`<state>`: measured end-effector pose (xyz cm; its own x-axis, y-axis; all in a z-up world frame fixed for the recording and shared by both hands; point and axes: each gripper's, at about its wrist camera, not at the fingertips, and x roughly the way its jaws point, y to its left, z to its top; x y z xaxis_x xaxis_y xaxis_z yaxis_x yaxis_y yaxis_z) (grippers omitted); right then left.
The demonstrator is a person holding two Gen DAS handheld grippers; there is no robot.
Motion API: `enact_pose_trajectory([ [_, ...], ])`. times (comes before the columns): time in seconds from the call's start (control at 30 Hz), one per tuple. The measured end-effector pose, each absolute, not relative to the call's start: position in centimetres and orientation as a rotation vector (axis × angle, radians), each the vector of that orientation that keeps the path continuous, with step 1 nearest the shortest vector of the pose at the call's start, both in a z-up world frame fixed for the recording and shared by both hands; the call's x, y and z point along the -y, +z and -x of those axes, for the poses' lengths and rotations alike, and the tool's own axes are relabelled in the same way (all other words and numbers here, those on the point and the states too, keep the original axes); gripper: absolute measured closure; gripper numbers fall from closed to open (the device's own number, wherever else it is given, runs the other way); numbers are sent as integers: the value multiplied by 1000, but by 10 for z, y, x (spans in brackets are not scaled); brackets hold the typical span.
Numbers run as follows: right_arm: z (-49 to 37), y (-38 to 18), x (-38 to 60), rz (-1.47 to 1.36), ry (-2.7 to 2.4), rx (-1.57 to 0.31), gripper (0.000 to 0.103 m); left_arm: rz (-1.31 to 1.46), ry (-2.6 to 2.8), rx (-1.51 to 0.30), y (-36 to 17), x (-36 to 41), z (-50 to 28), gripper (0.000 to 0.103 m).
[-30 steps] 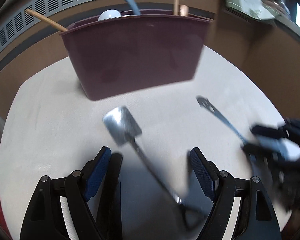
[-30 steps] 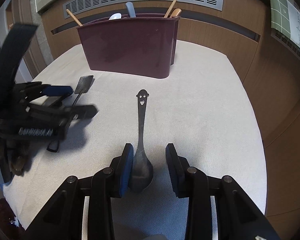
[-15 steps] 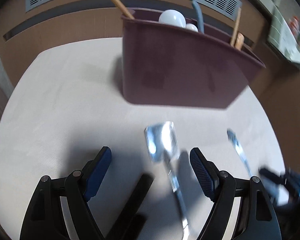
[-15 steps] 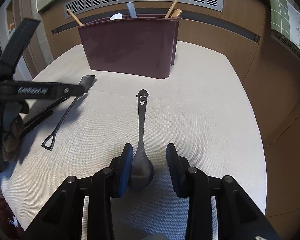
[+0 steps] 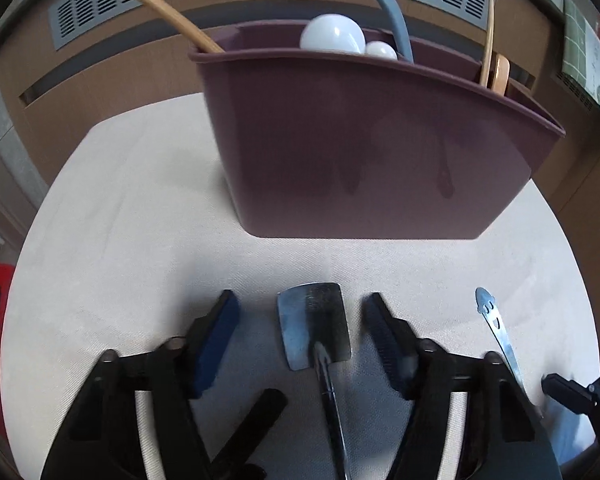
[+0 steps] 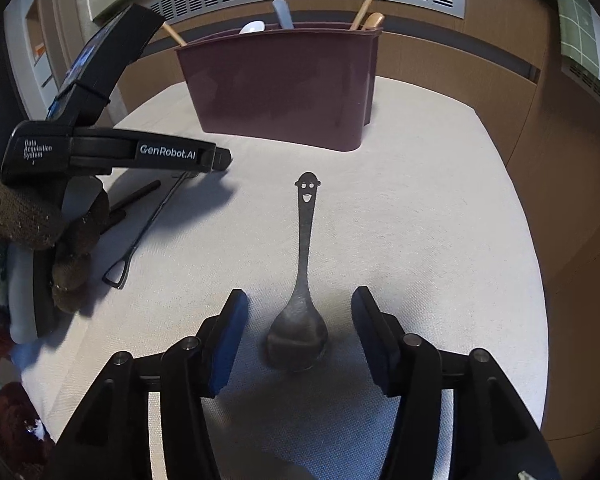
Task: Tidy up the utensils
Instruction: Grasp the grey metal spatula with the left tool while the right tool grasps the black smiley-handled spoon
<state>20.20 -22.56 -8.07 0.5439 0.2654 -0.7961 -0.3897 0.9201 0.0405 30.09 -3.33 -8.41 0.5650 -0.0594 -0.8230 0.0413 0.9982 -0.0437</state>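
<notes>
Two metal utensils lie on my pale table (image 6: 440, 208), with the maroon caddy (image 6: 284, 84) at twelve o'clock. My left gripper (image 5: 300, 320) is closing around the shovel-shaped spoon (image 5: 314, 326), pads clear; my right gripper (image 6: 298, 328) is opening around the smiley-handled spoon (image 6: 300, 328), untouched.

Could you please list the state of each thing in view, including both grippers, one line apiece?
Left gripper: jaws closing around the shovel spoon's blade, pads not yet touching.
Right gripper: jaws opening, smiley spoon's bowl lying free between them.
Shovel spoon: flat on the table.
Smiley spoon: flat on the table.
Utensil bin: upright, holding several utensils.
Table: covered by a pale cloth.
</notes>
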Motion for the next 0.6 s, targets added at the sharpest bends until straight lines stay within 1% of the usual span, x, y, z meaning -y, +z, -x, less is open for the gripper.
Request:
enact_pose_trajectory([
  [0.03,-201,-81,224,161,388,-916,50,19,-57,-964,-83,32,-300,52],
  [0.1,-200,-81,222,171,386,-912,50,13,-65,-963,-83,31,-300,58],
  [0.13,-199,-81,223,167,388,-910,50,11,-70,-962,-81,32,-299,65],
  [0.17,-199,-81,224,160,392,-910,50,13,-74,-961,-81,30,-298,67],
  [0.3,-198,-80,230,121,392,-910,53,88,-117,-951,-77,20,-287,69],
  [0.4,-191,-80,233,134,372,-907,53,175,-158,-925,-70,8,-261,70],
  [0.53,-182,-81,234,152,353,-907,53,221,-191,-812,-50,-5,-220,70],
  [0.6,-180,-81,235,162,345,-907,53,235,-197,-784,-43,-9,-208,70],
])
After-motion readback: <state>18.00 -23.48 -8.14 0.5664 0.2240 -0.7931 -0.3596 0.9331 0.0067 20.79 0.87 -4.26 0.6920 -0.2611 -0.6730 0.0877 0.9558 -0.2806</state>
